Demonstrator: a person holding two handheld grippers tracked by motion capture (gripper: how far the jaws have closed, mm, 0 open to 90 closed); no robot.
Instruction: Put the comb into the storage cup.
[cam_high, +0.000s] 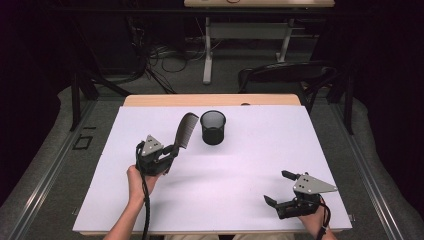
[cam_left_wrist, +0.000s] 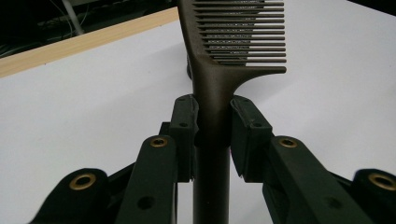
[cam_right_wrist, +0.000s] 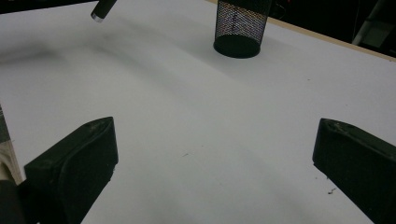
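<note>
L claw (cam_high: 172, 150) grips comb (cam_high: 185, 129) beside mesh cup (cam_high: 213, 128); R claw (cam_high: 278, 187) agape

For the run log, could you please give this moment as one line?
left gripper: shut on comb, held up beside mesh cup | right gripper: open, empty, low over table

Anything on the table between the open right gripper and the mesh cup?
Nothing: in the right gripper view, bare white table runs from the right gripper to the mesh cup. The high view agrees.
</note>
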